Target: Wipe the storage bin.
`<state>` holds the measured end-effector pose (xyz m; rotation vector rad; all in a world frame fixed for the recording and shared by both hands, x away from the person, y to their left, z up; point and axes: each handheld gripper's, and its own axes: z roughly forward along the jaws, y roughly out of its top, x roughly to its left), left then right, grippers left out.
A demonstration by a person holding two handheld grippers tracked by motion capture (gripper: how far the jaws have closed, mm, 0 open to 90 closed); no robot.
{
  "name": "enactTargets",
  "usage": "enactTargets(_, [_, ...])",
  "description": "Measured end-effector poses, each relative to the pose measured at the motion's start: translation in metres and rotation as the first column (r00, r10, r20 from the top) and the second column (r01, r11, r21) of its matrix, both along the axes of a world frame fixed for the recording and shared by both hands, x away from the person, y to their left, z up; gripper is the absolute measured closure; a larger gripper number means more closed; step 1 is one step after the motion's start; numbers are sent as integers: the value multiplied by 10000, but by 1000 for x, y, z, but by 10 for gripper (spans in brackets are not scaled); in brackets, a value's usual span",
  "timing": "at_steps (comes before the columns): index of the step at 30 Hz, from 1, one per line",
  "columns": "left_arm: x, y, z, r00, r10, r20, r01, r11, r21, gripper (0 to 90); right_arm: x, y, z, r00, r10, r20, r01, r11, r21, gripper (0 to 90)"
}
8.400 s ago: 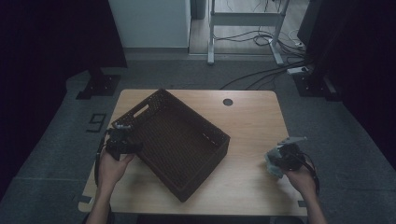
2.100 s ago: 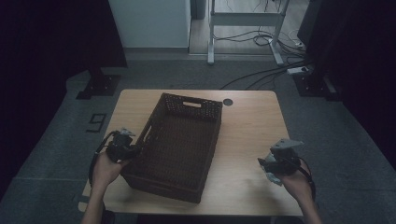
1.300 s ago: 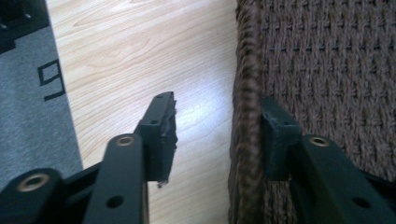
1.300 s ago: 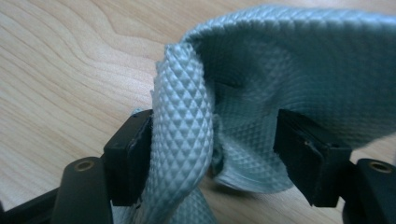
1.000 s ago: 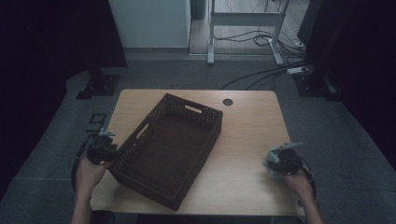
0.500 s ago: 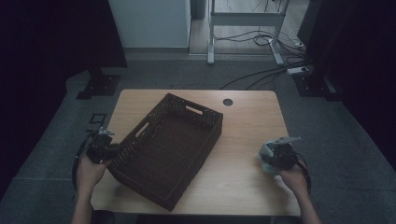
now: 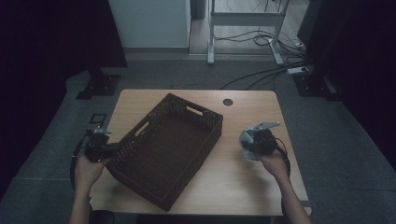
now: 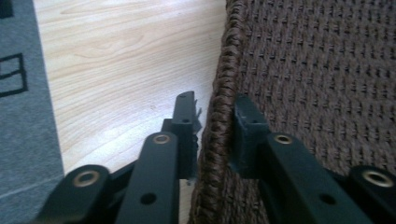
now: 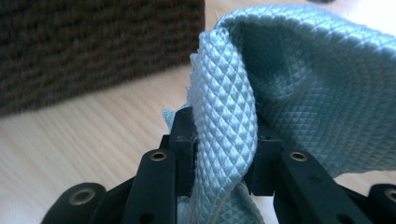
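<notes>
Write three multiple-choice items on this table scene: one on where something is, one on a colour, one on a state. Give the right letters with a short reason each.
1. Where does the left hand-held gripper grip the woven basket?
A. on its rim
B. on its underside
C. on a far handle slot

2. What colour is the cloth in the right hand-held gripper?
A. red
B. pale blue-green
C. black

3. What is inside the basket?
A. the cloth
B. nothing
C. a cup

Answers:
1. A: in the left gripper view one jaw stands outside the braided rim and one inside.
2. B: the right gripper view shows a pale blue-green quilted weave pinched between the jaws.
3. B: the high view shows a bare woven floor, with the cloth held off to the right over the table.
</notes>
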<state>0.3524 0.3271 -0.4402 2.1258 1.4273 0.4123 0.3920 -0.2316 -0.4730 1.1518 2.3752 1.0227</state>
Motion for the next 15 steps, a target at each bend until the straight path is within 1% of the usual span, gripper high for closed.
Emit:
enactTargets(3, [0, 0, 0, 10000, -24, -14, 24, 10000, -31, 758, 10, 9, 5, 10000, 54, 71, -54, 10000, 79, 680])
enactTargets(4, [0, 0, 0, 10000, -24, -14, 24, 10000, -31, 760, 10, 9, 5, 10000, 54, 71, -54, 10000, 79, 680])
enactTargets(5, [0, 0, 0, 10000, -29, -14, 29, 10000, -27, 760, 13, 13, 6, 9999, 40, 112, -42, 9999, 134, 680])
enactTargets(7, [0, 0, 0, 10000, -48, -23, 48, 10000, -46, 771, 22, 23, 9, 9999, 54, 152, -57, 9998, 185, 679])
enactTargets(15, [1, -1, -1, 10000, -86, 25, 86, 9999, 62, 781, 43, 48, 15, 9991, 97, 402, -92, 9999, -122, 679])
